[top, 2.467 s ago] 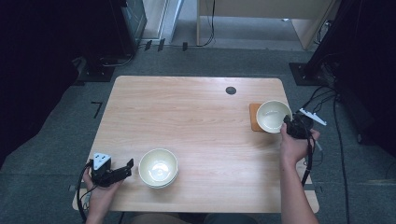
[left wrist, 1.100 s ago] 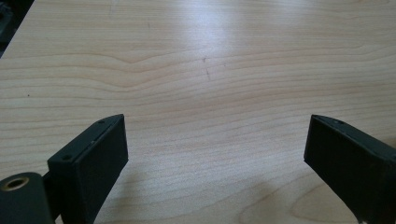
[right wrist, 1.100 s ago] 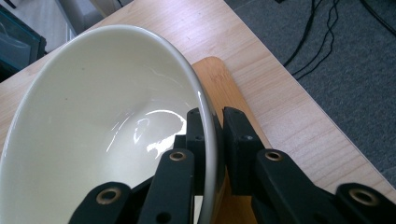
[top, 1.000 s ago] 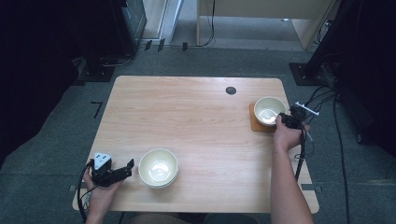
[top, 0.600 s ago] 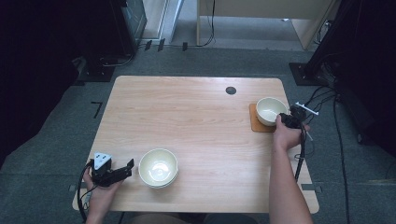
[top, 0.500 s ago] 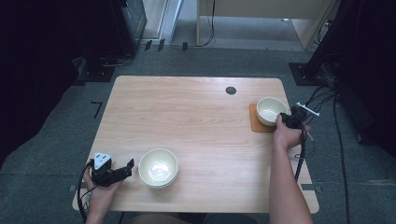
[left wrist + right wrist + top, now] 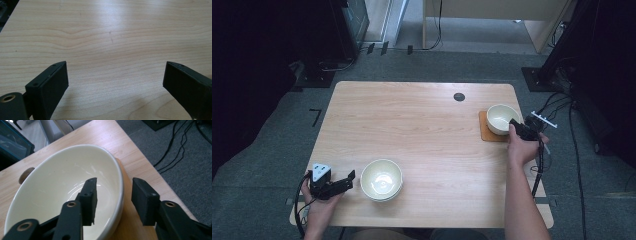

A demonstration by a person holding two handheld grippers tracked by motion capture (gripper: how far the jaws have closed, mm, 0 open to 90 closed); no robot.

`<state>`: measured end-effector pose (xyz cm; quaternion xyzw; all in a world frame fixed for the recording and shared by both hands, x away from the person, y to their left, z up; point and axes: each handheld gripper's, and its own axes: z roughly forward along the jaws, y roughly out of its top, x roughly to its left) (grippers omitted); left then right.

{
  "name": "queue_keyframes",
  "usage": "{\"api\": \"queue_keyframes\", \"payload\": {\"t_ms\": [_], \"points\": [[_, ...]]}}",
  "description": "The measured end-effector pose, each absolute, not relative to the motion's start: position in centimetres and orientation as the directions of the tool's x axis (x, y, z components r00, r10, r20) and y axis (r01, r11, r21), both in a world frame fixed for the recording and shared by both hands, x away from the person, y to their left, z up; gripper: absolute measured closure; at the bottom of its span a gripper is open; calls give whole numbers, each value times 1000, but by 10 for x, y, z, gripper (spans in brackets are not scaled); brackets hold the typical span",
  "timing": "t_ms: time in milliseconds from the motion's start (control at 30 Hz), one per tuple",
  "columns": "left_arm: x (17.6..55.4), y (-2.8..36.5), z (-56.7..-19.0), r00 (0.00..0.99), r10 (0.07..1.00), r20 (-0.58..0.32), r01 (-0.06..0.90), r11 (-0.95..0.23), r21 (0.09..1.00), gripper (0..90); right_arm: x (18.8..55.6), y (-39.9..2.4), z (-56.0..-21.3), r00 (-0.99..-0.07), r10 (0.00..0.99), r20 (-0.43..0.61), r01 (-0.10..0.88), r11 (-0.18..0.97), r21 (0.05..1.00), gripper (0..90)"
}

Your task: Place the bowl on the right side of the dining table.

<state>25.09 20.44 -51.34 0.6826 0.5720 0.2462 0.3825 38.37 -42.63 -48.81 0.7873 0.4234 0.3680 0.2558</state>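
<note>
Pale matt wood-grain table (image 7: 112, 37); glossy cream glazed bowl (image 7: 50, 195); matt black plastic-looking right gripper (image 7: 113, 197)

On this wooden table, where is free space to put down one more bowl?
The wide middle of the light wooden table is bare, between the stacked cream bowls near the left gripper and the cream bowl on the orange square coaster. The far left corner is free too. It is crowded at the right edge, where the right gripper straddles that bowl's rim.

A round dark hole (image 7: 459, 97) was seen in the wooden table (image 7: 422, 125); black cables (image 7: 579, 150) were strewn across the grey carpeted floor (image 7: 272, 165).
</note>
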Motion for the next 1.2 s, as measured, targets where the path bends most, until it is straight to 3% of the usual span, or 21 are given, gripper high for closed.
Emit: {"api": "queue_keyframes", "payload": {"t_ms": [233,500,567,700,867,1200], "points": [[251,204,-513,231,968,-100,588,-57,807,55,374,-429,-478,339,863,375,457,-500,736,438],[251,204,-513,234,967,-99,587,-59,807,55,365,-424,-470,320,886,336,463,-456,760,403],[251,204,-513,234,967,-99,587,-59,808,55,363,-423,-470,279,899,339,469,-435,768,309],[250,204,-513,238,966,-103,585,-57,809,55,359,-420,-469,253,909,332,465,-415,782,292],[250,204,-513,239,965,-105,583,-57,810,55,352,-416,-466,190,926,325,454,-376,808,138],[250,204,-513,243,964,-106,584,-58,810,55,338,-409,-465,129,940,315,465,-338,818,57]]}}
